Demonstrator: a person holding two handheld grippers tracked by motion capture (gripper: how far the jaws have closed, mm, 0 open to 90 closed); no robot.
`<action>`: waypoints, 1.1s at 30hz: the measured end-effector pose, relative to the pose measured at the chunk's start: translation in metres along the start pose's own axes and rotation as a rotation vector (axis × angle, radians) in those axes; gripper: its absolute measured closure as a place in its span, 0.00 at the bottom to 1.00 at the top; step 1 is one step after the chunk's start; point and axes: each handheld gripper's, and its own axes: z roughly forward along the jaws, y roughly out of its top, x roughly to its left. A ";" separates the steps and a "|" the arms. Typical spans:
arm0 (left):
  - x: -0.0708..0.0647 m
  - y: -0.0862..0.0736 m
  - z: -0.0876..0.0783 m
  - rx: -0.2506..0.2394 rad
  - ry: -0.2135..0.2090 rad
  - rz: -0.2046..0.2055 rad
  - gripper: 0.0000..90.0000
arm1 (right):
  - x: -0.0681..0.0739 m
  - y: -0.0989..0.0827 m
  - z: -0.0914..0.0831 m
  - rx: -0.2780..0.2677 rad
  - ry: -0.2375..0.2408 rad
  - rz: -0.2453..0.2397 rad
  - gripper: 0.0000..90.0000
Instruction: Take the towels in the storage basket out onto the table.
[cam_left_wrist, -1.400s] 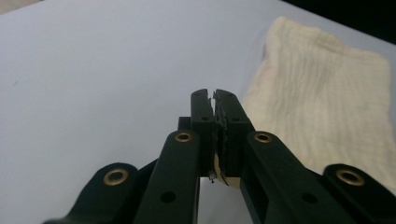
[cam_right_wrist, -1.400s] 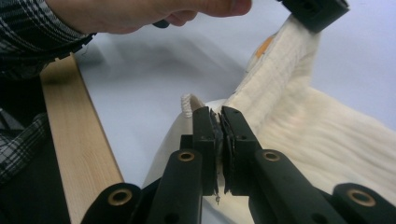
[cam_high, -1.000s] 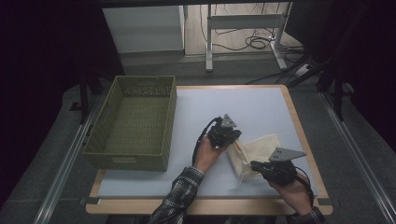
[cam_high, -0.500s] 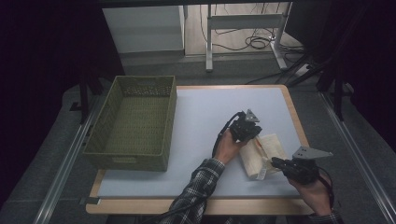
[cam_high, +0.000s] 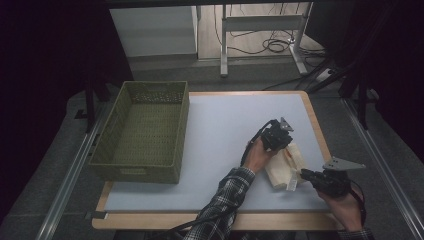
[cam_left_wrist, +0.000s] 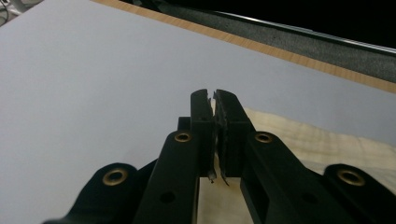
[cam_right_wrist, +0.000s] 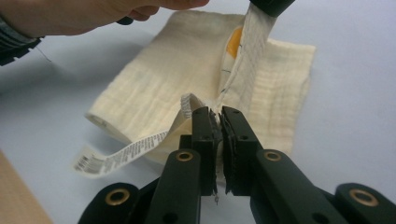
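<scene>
A cream cloth (cam_high: 286, 165) lies folded on the right part of the desk (cam_high: 220, 130), near its front right corner and well apart from the green basket (cam_high: 142, 131) that stands on the left. Both grippers work on the cloth.

The left gripper (cam_high: 278, 135) sits at the cloth's far end, its hand (cam_high: 257, 156) reaching across from the lower middle of the high view on a plaid sleeve (cam_high: 220, 205). In the left gripper view its fingers (cam_left_wrist: 205, 130) are pressed together, with a thin edge of something pale caught in the seam between them; the cloth (cam_left_wrist: 322, 149) spreads below and to the right of them. In the right gripper view a band of the cloth rises to the top edge, where a dark part of that gripper pinches it.

The right gripper (cam_high: 306, 174) comes in low from the right at the cloth's near end, held by the right hand (cam_high: 345, 210). In the right gripper view its fingers (cam_right_wrist: 205, 135) are pressed together on a fold of the cloth's (cam_right_wrist: 187, 93) edge. Just beside that grip a white care label (cam_right_wrist: 121, 156) with printed text hangs loose to the left. An orange patch (cam_right_wrist: 235, 42) shows on the raised band.
</scene>
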 end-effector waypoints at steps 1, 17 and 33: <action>0.000 0.000 0.002 0.003 -0.001 -0.008 0.95 | -0.001 -0.001 0.001 0.002 -0.004 0.003 0.93; 0.009 -0.020 -0.033 -0.061 0.078 -0.056 0.42 | -0.028 -0.009 -0.030 0.019 -0.140 0.033 0.70; 0.018 -0.062 -0.058 -0.026 0.033 -0.115 0.49 | -0.020 0.017 0.001 0.043 -0.099 0.007 0.64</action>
